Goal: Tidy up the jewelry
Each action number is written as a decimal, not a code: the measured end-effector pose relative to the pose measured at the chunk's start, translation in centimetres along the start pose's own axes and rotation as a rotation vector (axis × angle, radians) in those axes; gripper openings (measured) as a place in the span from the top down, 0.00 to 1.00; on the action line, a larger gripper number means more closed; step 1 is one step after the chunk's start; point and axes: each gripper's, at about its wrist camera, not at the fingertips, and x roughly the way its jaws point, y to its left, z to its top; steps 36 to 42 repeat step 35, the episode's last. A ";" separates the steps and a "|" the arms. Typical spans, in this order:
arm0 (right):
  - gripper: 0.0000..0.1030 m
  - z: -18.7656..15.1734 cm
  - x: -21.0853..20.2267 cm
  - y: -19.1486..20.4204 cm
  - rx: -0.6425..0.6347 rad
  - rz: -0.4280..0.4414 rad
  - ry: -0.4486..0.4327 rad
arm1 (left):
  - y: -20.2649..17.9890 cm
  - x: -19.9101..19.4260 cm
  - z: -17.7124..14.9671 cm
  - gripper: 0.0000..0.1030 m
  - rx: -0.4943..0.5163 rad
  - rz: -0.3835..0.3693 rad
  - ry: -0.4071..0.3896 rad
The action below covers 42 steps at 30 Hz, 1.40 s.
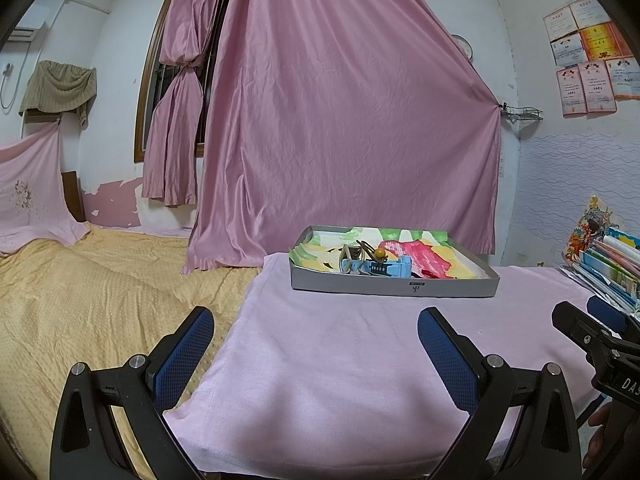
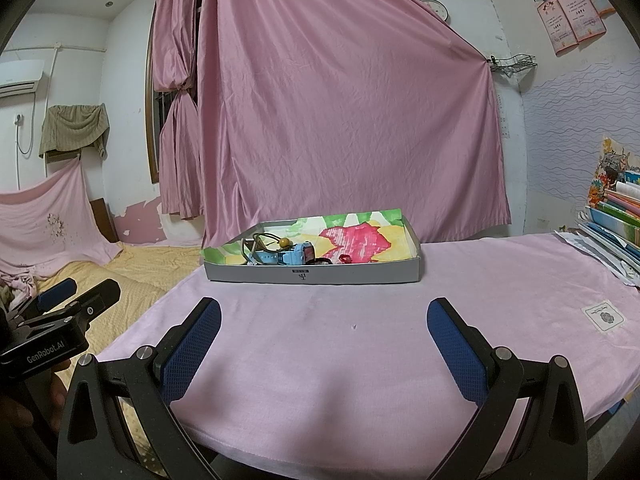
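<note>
Left gripper [image 1: 316, 330] and right gripper [image 2: 324, 320]: jaws spread wide, holding nothing, both low over the pink cloth-covered desk [image 2: 460, 300] and well short of the shallow grey cardboard tray [image 2: 360, 274] lined with painted paper. Jewelry sits bunched in the tray's left part: a light-blue plastic wristwatch [image 2: 290, 257], a dark cord with a yellow bead [image 2: 284, 242], a small red piece [image 2: 345, 258]. The tray's near wall cuts off their lower parts; the cord tangle is hard to resolve.
</note>
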 end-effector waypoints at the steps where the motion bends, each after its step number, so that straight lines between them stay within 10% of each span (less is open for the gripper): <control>1: 0.02 0.0 -0.1 0.0 0.000 0.000 -0.001 | 0.0 0.0 0.0 0.01 0.000 0.000 0.000; 42: 0.02 -0.1 -0.4 0.3 -0.001 0.002 0.001 | 0.0 0.6 0.1 0.01 0.005 -0.017 0.027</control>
